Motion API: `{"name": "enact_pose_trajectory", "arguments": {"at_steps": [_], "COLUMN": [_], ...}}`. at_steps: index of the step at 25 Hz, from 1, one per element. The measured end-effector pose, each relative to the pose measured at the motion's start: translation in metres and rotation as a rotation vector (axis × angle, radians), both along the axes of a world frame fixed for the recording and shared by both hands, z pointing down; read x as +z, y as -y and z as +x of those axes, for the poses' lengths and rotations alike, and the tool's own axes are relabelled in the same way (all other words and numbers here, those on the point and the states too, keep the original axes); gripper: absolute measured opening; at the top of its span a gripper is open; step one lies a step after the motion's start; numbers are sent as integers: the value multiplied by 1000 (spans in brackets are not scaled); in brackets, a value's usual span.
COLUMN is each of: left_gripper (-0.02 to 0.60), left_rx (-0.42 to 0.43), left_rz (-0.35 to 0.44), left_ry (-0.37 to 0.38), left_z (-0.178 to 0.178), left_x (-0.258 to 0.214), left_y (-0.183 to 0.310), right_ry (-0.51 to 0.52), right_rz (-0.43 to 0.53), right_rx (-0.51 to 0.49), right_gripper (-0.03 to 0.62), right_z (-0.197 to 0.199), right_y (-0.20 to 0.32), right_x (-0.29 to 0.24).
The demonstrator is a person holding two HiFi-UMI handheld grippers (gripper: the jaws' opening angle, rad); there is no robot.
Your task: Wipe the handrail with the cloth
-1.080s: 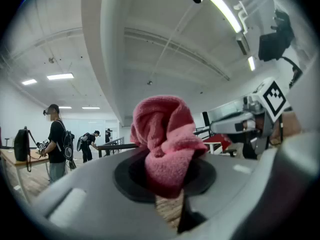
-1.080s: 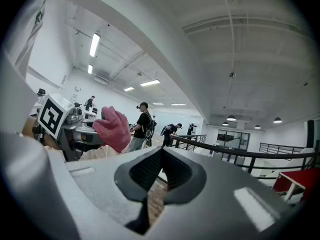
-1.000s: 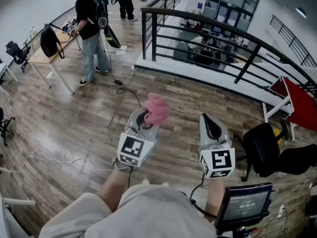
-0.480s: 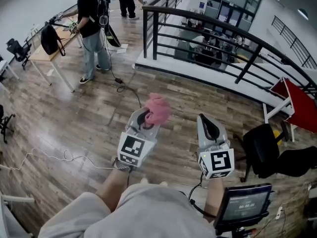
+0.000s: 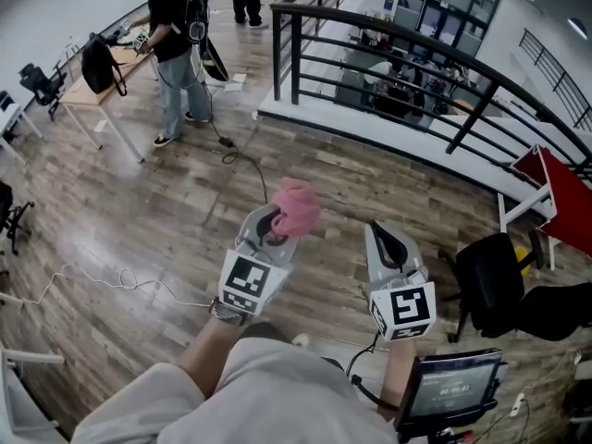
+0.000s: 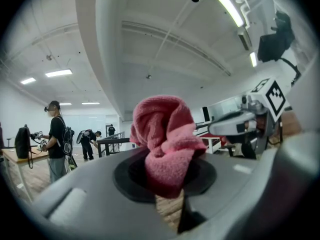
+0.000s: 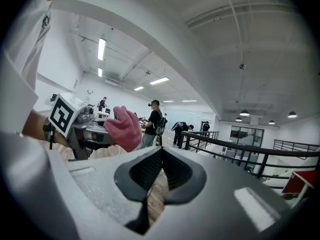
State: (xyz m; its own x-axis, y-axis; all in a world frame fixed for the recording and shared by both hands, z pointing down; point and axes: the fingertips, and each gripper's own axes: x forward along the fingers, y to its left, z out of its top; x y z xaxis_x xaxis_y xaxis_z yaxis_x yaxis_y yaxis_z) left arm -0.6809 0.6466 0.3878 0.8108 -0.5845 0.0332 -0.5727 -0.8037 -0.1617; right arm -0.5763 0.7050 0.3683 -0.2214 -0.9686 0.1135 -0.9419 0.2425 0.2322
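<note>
The room is a wide hall with a wood floor [image 5: 139,220]. The black handrail [image 5: 388,26] curves across it, well ahead of both grippers and above them in the head view. A bare stretch of floor lies between the grippers and the rail's base.

Over the last second very little has shifted. The far scenery has slid slightly up the head view, and the grippers have kept the same pose, side by side in front of the wearer's body. The rail looks no nearer in any plain way. That suggests the task is still in its approach, with no wiping begun and the cloth not yet at the rail.

The left gripper [image 5: 271,222] is clamped on the pink cloth [image 5: 296,206]. The cloth bunches up out of its tips and hangs free of everything else. The right gripper [image 5: 393,240], just to the left one's right, has its jaws together on nothing.

The left gripper view fills with the bunched cloth, pinched low between the dark pads. The right gripper sits off to its right, and only a small far piece of railing shows. The right gripper view gives what that one lacks. It shows the handrail running ahead and to its right, with the cloth-bearing gripper close on its left. Only the head view shows the gap of floor left to cross.
</note>
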Motion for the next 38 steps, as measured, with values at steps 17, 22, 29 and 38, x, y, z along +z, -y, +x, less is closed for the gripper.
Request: {"name": "enact_pose_trajectory", "arguments": {"at_steps": [17, 22, 29, 38], "left_gripper": [95, 95, 95, 95], "left_rx": [-18, -8, -2, -15], "left_rz": [-16, -29, -16, -24], "left_ry": [-6, -23, -28, -28], "left_z": [42, 58, 73, 80], "left_x": [11, 9, -4, -1], "left_y": [66, 114, 184, 251], "right_ry": [80, 97, 107, 117], "right_rz": [-21, -25, -22, -29], "right_rx": [51, 92, 91, 60], "right_gripper": [2, 2, 2, 2], "right_z": [65, 86, 95, 98], "right_y": [66, 111, 180, 252], "right_x": [6, 2, -7, -5]}}
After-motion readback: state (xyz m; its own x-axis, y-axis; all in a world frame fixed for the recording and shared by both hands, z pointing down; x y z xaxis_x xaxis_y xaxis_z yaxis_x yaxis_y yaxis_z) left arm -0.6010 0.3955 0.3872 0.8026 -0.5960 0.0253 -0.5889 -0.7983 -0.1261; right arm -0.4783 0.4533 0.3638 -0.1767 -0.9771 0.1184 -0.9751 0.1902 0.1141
